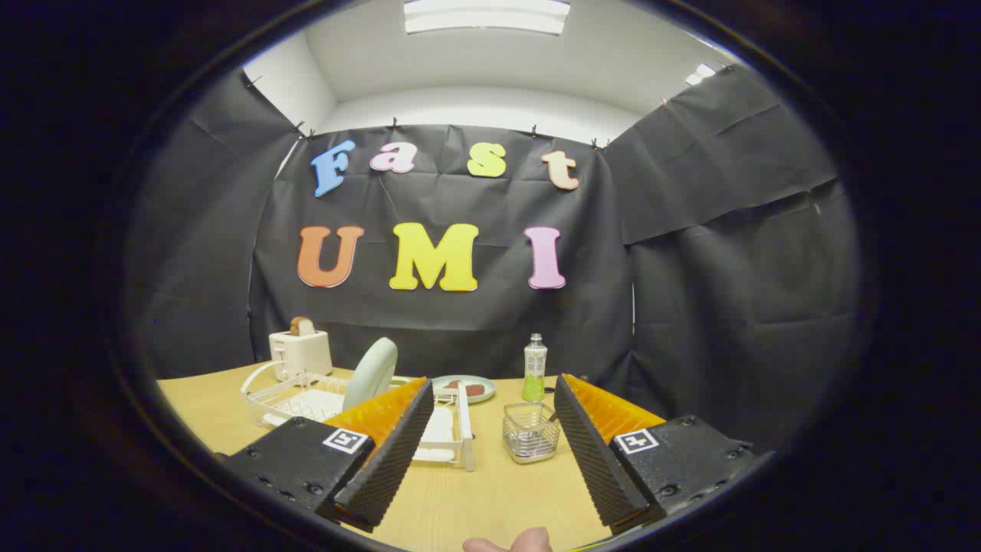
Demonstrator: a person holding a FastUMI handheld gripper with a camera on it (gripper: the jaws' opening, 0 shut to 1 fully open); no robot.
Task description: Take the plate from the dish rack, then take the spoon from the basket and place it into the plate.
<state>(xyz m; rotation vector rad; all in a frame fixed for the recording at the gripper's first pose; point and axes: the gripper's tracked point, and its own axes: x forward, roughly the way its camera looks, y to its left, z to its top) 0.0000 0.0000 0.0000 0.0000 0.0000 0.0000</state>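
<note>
A pale green plate [371,372] stands upright on edge in the white dish rack [306,399], beyond my left finger. A small wire basket [530,433] sits on the wooden table just ahead of the fingers, closer to the right one; I cannot make out the spoon in it. My gripper [490,399] is open, fingers wide apart, with nothing between them, held back from both rack and basket.
A white toaster [300,351] with toast stands behind the rack. A second plate [465,389] holding something reddish and a green bottle [534,368] sit at the back of the table [475,491]. A fingertip [510,543] shows below the fingers.
</note>
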